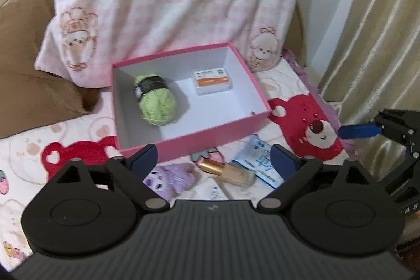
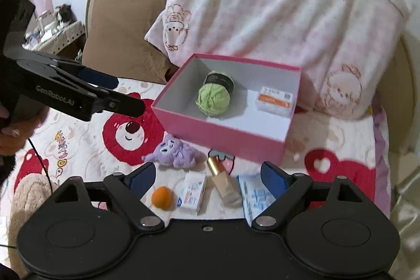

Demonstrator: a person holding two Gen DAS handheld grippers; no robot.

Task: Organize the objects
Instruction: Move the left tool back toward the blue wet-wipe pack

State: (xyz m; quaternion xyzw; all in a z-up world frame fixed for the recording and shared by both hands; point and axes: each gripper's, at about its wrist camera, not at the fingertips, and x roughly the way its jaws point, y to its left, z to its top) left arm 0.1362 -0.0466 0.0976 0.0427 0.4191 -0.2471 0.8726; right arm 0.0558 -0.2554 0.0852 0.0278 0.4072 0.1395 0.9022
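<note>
left gripper point(image 1: 213, 156) | black body | blue pads | "GenRobot.AI" lettering

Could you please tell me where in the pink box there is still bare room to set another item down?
In the pink box, the floor is bare along the near wall, in front of the green yarn ball and white packet, with a narrower strip between them. The bedspread before the box is crowded: purple plush, foundation bottle, small carton.

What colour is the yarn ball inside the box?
Light green, with a black label band. The yarn ball shows best in the right wrist view.
</note>
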